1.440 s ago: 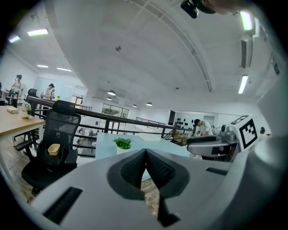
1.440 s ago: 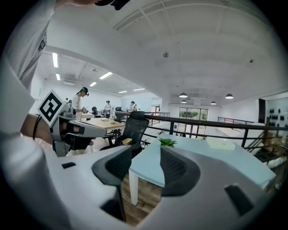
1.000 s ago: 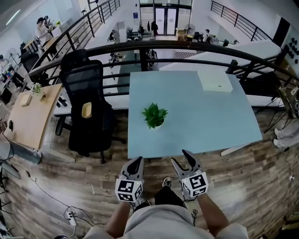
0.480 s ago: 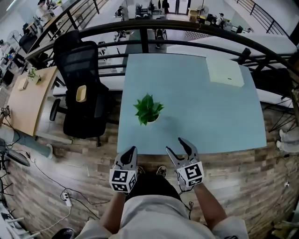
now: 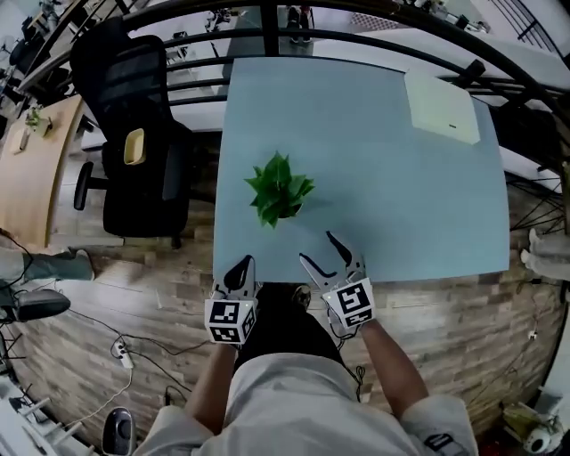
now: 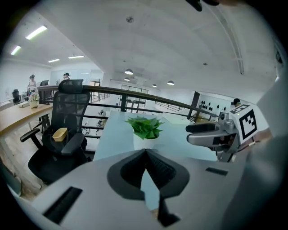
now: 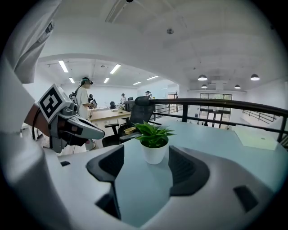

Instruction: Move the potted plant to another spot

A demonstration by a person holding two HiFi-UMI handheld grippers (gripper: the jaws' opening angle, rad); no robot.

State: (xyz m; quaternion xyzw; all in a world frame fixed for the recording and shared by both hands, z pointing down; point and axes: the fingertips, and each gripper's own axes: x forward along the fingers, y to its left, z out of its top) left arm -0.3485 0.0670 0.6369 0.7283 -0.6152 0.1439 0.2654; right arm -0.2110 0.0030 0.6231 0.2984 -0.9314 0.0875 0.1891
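A small green potted plant in a white pot stands on the pale blue table, near its front left. My right gripper hovers over the table's front edge, a little right of the pot and short of it. Its jaws are open and have just been opening, with nothing between them. In the right gripper view the potted plant stands straight ahead of the right gripper. My left gripper is shut at the table's front edge. The plant shows beyond the left gripper in its view.
A black office chair stands left of the table. A pale flat pad lies at the table's far right corner. A dark railing runs behind the table. A wooden desk is at the far left.
Both grippers have come forward and down to the table's front edge, nearer the plant. The right jaws stand wider apart than before. The plant has not moved.
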